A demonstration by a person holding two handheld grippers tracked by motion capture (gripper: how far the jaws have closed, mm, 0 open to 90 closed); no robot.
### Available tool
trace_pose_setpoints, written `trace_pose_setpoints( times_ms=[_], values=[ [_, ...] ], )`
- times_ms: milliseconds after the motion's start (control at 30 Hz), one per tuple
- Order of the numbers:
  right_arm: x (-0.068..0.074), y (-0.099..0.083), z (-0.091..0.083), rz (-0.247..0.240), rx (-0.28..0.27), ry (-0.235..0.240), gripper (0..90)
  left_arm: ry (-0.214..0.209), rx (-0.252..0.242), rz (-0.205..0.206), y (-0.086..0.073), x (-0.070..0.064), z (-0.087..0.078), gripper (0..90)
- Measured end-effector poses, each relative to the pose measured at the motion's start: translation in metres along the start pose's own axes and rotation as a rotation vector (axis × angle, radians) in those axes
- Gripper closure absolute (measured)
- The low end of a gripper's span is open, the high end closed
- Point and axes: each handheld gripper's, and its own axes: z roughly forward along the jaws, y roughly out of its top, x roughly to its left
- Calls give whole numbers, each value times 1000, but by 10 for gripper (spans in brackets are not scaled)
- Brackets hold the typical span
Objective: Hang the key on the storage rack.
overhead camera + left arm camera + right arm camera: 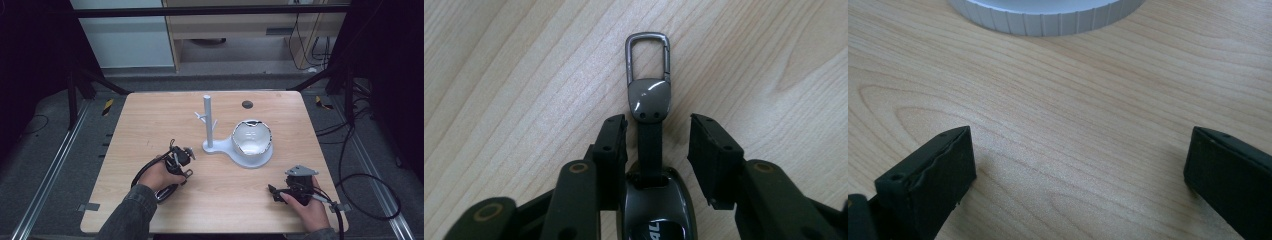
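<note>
The left tool [658, 137] is sitting spread over a key fob [655, 205] lying flat on the wood surface [524, 75], its strap running between the jaws and the metal clip [648, 52] poking out past the tips. Honestly, if it's closing here it's only pinching the thin strap, so the fob could be swinging or slipping out on the lift. The right tool [1080, 165] is idling wide apart near the white stand [237, 150], holding nothing.

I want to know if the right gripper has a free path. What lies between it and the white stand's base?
Bare wood: in the right gripper view, tabletop runs from the right gripper to the stand's ribbed base.
</note>
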Motion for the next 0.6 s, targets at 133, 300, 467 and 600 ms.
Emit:
trace_pose_setpoints(
  times_ms=[133,300,467,600],
  values=[
    [0,0,0,-1,0,0,5,0,-8,-7,1,1,1,645],
    [0,0,0,0,0,1,5,5,0,-5,1,2,2,667],
    [0,0,0,0,0,1,5,8,4,-5,1,3,2,694],
    [0,0,0,0,1,1,5,8,16,-2,0,2,4,712]
  ],
)
